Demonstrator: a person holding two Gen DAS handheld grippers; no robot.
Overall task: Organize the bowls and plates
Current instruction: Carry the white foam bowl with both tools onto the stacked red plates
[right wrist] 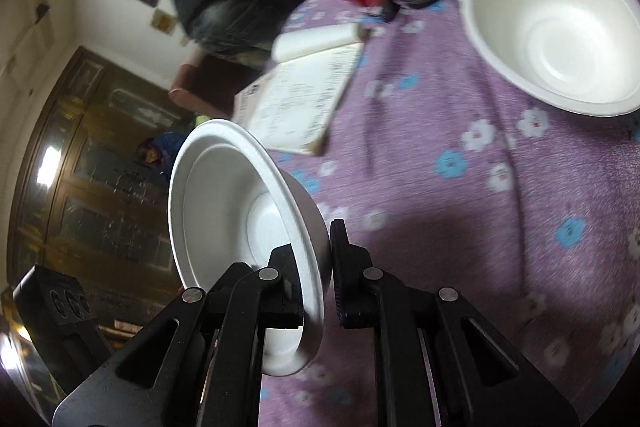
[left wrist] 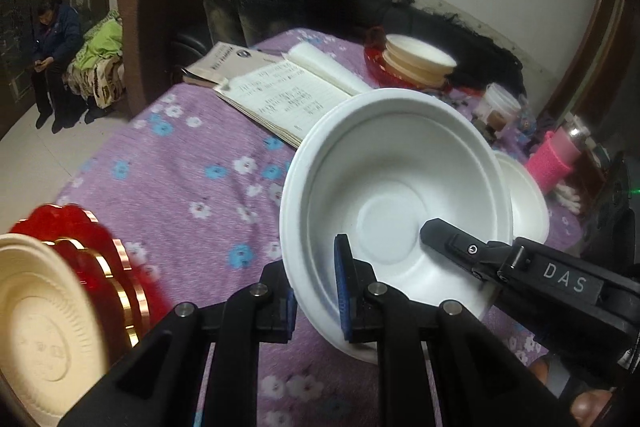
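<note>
Here both grippers are clamped on one white bowl (left wrist: pixel 396 187), lifted and tipped above the purple flowered tablecloth (left wrist: pixel 180 167): the left gripper (left wrist: pixel 316 291) pinches the near rim, one blue-padded finger inside and one outside, while the right gripper (right wrist: pixel 316 279) nips the wall from the other side, its black finger reaching into the basin in the left view. The step in hand looks like carrying this bowl to join its kind. A second white bowl (right wrist: pixel 556 31) sits on the cloth well apart, and it seems the likely place to nest the held one; that would call for levelling the tilted bowl, centring it over the other and letting go with both claws together. The bowls are thin, matte, pulp-like ware with a stepped rim and a round flat base, light and easily bent. Cream ribbed plates (left wrist: pixel 36 331) lie on a red scalloped tray (left wrist: pixel 104 267) nearby, a further cream stack (left wrist: pixel 420 61) sits at the far edge, and an open notebook (left wrist: pixel 288 95) lies between.
</note>
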